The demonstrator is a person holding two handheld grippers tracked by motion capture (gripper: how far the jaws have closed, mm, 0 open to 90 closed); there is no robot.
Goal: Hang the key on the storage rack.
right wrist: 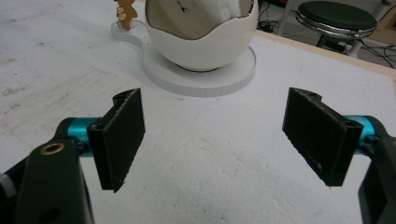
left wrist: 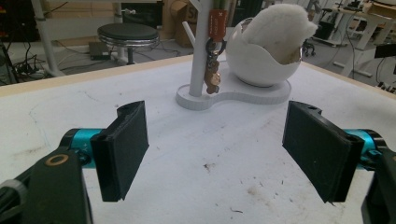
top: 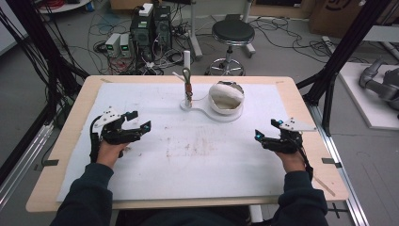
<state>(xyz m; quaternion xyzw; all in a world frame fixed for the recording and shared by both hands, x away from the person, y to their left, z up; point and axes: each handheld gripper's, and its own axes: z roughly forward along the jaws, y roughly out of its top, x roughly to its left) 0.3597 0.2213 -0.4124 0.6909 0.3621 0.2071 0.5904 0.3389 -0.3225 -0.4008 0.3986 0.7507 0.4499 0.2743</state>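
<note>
Both grippers — left point(top: 139, 119), right point(top: 265, 129) — gape, holding nothing.

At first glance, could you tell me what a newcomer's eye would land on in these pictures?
Probably the white egg-shaped bowl with fluffy white stuffing, standing on a flat white stand at the far middle of the table. Just left of it, a keyring with a small brown charm hangs from the stand's post. Nearer the person, the left claw and right claw sit wide apart, both open and holding nothing.
</note>
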